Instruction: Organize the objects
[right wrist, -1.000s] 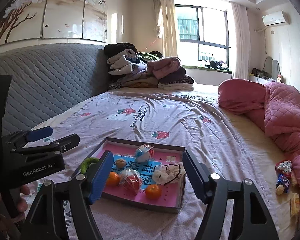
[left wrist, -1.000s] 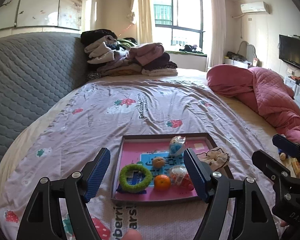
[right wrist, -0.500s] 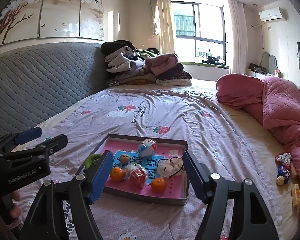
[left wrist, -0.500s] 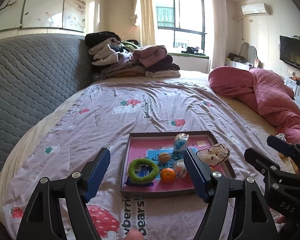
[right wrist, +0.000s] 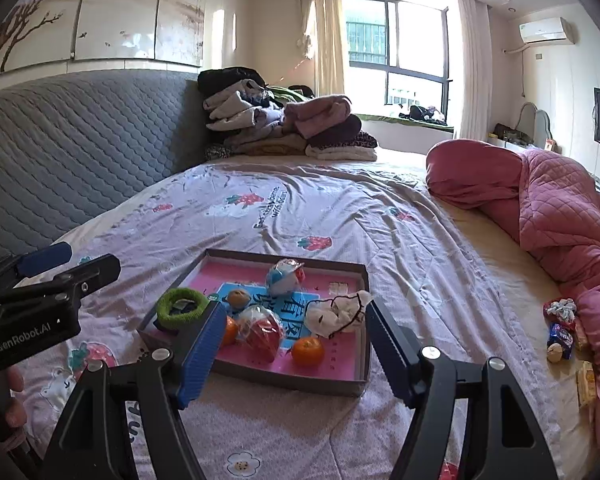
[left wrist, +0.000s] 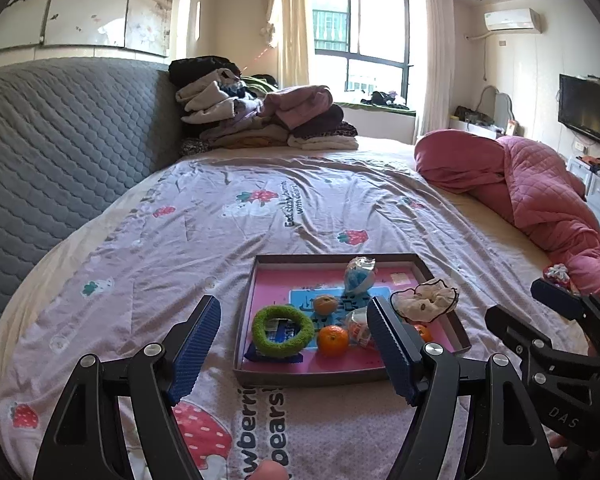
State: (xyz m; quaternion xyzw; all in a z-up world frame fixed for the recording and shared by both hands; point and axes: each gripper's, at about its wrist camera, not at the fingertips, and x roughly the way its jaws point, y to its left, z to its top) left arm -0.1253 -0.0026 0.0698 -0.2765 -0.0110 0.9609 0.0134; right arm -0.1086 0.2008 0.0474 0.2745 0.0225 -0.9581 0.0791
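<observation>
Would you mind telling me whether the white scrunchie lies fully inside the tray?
Not fully. The white scrunchie is draped over the right wall of the tray, partly inside and partly over its rim.

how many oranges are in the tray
2: one orange near the front right by the white scrunchie, another orange front left, partly behind the right tool. More could be hidden.

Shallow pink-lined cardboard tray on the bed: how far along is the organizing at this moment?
Done: the shallow pink-lined cardboard tray already holds a fuzzy green ring, two small oranges, a red plastic-wrapped item, a blue-and-white wrapped ball and a white scrunchie. In hand: nothing; the left gripper and right gripper are open and empty. Left: loose wrapped snacks beside the pink quilt.
</observation>
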